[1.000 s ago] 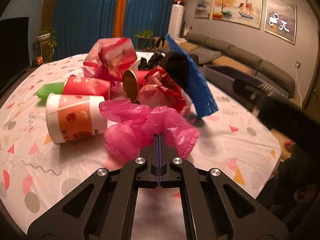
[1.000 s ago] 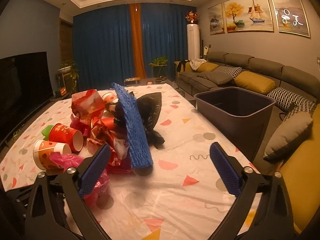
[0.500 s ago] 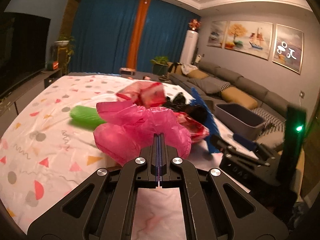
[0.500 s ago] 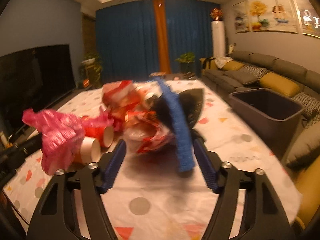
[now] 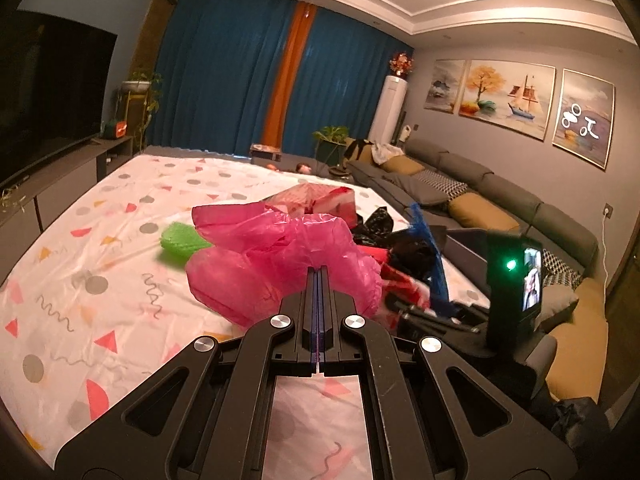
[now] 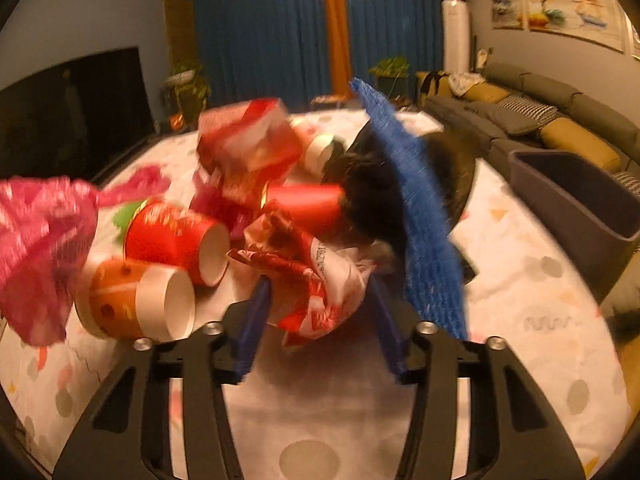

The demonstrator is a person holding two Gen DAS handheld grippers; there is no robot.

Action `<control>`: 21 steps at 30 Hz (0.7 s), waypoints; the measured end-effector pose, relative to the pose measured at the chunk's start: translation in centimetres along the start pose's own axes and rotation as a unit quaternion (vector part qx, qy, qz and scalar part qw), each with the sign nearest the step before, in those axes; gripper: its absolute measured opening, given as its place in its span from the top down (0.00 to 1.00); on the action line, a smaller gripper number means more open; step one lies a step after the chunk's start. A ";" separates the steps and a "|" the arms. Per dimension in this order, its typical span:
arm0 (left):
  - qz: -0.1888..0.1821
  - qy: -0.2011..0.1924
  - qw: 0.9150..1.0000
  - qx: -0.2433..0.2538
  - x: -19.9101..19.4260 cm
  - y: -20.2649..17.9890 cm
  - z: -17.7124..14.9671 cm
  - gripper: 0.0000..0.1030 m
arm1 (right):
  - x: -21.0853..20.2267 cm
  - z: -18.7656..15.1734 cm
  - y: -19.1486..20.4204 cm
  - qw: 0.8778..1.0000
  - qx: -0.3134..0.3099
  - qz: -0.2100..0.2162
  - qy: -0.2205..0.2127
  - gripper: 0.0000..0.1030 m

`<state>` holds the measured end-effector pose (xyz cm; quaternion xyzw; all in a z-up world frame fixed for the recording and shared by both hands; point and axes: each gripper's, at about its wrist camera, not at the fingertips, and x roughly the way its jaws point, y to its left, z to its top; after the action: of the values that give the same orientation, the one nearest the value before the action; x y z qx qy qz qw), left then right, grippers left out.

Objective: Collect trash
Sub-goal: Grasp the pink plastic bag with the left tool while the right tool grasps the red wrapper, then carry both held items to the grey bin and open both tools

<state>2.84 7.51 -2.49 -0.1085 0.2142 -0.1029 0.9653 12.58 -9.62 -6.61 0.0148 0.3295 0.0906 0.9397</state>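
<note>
While my left gripper [image 5: 318, 280] has its two fingers pressed fully together, it clamps a fold of the pink plastic bag [image 5: 280, 264], and the bag hangs crumpled off the fingertips, lifted above the tablecloth [image 5: 100, 240]. Just beyond the bag, on the far left side, a green foam piece [image 5: 180, 242] lies on the cloth.

My right gripper [image 6: 320, 300] is about half apart, and its jaws have just been closing. Between its blue pads [image 6: 256, 320] sits a crumpled red and white wrapper [image 6: 320, 288]; whether the pads already press on it I cannot tell, because the picture is blurred. Just right of the wrapper a blue mesh sheet [image 6: 424, 232] stands tilted against a black plastic bag [image 6: 372, 188]. To the left of the wrapper two paper cups lie on their sides, an orange cup [image 6: 132, 300] nearer and a red cup [image 6: 176, 240] touching it behind. Farther back there is a red and white box [image 6: 248, 144]. At the far right, beside the table edge, stands a dark grey bin [image 6: 576, 200] in front of the sofa [image 6: 560, 120].
</note>
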 end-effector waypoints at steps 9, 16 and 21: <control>0.006 0.001 1.000 -0.002 0.0 0.0 0.0 1.00 | -3.3 -0.8 0.9 0.998 -0.036 0.023 -0.047 0.85; 0.014 -0.002 1.000 0.006 -0.4 -0.9 0.2 1.00 | -7.6 -1.3 0.7 0.994 -0.037 0.048 -0.089 0.85; 0.009 -0.010 1.000 0.023 -0.8 -2.7 0.8 1.00 | -10.7 -1.2 -0.8 0.991 -0.023 0.049 -0.126 0.85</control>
<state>2.05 5.25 -0.83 -0.0855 0.2031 -0.0984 0.9704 3.81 -12.33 -0.99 0.0204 0.2049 0.1419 0.9682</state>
